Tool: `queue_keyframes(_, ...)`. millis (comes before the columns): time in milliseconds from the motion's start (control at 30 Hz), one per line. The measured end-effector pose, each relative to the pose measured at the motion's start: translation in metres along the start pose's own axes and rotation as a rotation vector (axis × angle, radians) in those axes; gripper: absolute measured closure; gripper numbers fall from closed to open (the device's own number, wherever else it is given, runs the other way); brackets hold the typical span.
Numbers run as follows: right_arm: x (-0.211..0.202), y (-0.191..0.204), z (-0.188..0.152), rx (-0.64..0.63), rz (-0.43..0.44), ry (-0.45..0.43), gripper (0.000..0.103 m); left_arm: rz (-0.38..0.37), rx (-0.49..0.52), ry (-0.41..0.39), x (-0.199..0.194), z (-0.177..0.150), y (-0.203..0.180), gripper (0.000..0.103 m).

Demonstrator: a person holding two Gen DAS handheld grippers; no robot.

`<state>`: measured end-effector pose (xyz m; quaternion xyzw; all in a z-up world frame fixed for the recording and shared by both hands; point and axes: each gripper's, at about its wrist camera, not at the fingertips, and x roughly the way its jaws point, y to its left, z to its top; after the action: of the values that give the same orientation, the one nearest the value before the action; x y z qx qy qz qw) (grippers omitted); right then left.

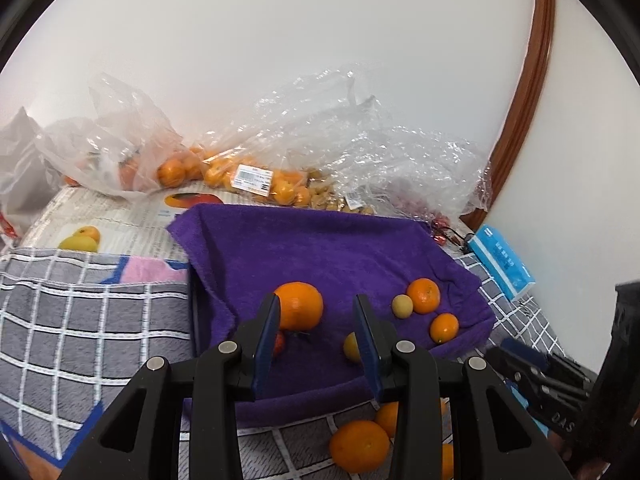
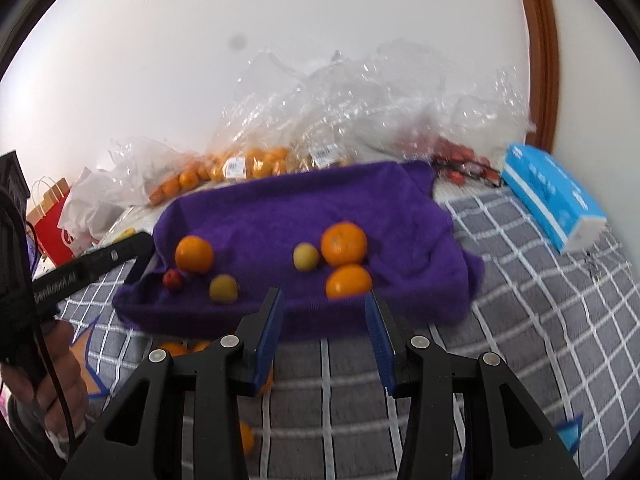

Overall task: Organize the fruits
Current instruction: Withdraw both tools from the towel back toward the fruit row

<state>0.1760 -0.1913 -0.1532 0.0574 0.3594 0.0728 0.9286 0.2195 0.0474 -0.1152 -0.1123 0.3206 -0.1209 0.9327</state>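
Right gripper (image 2: pixel 322 300) hovers over grey checked blanket (image 2: pixel 540 320), jaws apart, nothing between them. Just beyond, purple towel (image 2: pixel 300 208) holds three oranges (image 2: pixel 344 243), two yellowish fruits (image 2: pixel 306 256), one small red fruit (image 2: pixel 173 279). Plastic fruit bags (image 2: pixel 256 164) far behind. Blue tissue box (image 2: pixel 552 200) far right. Left gripper (image 2: pixel 120 254) at left, a hand (image 2: pixel 60 380) gripping it.

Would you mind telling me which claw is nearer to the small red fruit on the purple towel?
Left. The left claw hangs right over the small red fruit, which peeks beside its finger; the right claw sits off the purple towel, well aside.
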Motion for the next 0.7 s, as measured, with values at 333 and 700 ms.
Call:
queue_keyframes(333, -0.004, 0.014, -0.032, -0.018, 0.071, 0.073, 0.06, 0.116, -0.078, 0.123, -0.025, -0.041, 0.031, 0.066)
queue_keyframes(700, 0.005, 0.044, -0.057, -0.11, 0.163, 0.162, 0.06, 0.08, -0.074, 0.147, -0.033, -0.08, 0.036, 0.061)
